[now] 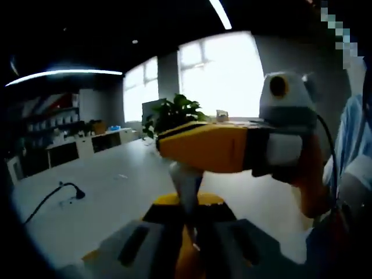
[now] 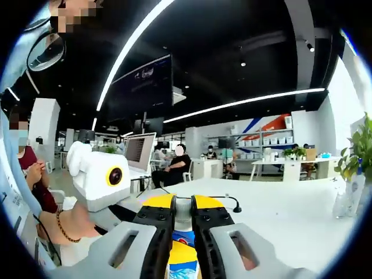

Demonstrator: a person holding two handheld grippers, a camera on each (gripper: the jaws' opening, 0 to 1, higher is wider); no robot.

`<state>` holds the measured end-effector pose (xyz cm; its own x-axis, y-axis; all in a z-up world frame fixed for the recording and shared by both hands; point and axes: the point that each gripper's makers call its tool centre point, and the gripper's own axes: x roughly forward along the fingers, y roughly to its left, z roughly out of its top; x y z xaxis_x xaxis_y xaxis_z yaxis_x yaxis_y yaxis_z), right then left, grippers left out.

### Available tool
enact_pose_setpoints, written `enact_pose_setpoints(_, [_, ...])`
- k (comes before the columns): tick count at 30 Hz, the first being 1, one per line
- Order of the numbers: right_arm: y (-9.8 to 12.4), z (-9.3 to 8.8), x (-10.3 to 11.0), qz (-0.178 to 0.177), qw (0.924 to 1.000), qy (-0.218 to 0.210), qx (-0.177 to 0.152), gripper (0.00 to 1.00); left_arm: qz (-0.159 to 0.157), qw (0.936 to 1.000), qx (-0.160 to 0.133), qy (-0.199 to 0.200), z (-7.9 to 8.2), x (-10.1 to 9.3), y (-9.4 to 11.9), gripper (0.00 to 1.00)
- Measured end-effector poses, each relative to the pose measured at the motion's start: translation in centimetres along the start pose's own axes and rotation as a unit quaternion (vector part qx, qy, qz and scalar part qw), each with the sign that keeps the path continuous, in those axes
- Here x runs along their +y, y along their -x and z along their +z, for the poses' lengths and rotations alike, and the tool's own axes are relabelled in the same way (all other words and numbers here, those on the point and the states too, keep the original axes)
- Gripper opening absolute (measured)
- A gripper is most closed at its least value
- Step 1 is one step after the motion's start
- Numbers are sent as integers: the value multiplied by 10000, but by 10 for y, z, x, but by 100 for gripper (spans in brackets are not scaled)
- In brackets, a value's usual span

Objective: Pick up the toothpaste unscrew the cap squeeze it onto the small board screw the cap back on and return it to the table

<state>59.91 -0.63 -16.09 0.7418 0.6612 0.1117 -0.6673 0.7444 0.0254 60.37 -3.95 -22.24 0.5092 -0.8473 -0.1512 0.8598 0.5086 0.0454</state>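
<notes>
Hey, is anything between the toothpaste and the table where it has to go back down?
Nothing visible. The left hand-held gripper and right hand-held gripper hold the white toothpaste tube above the white table; a thin black cable lies off to the side.

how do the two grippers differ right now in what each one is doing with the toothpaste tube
The left gripper clamps the toothpaste tube's pale lower end and holds it upright; the right gripper comes in sideways at the tube's top. In the right gripper view, the right gripper sits closed around the cap end. Both share yellow-and-black jaws.
</notes>
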Motion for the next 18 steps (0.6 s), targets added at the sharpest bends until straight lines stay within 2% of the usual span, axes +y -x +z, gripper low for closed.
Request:
enact_pose_setpoints(3, [0, -1, -1, -222, 9998, 1, -20, 9, 114, 9998, -69, 125, 0, 1, -1, 5])
enact_pose_setpoints(5, [0, 0, -3, -436, 9990, 53, -65, 9, 247, 9997, -57, 44, -1, 1, -1, 5])
enact_pose_setpoints(9, [0, 0, -6, -601, 9981, 75, -130, 9, 559, 9983, 20, -138, -1, 5, -1, 5])
enact_pose_setpoints(12, [-1, 0, -7, -599, 9981, 115, -112, 10, 592, 9981, 51, -190, -2, 7, 0, 5])
enact_pose_setpoints(14, [-1, 2, -6, -474, 9987, 111, -170, 10, 380, 9992, 5, -103, -1, 5, 0, 5])
enact_pose_setpoints(17, [1, 16, 7, 127, 9983, 204, -527, 11, -173, 9994, -276, 125, 9, 0, 4, 5])
enact_pose_setpoints(18, [5, 31, 8, 339, 9952, 0, -915, 11, -333, 9992, -176, 110, 6, 0, 6, 5])
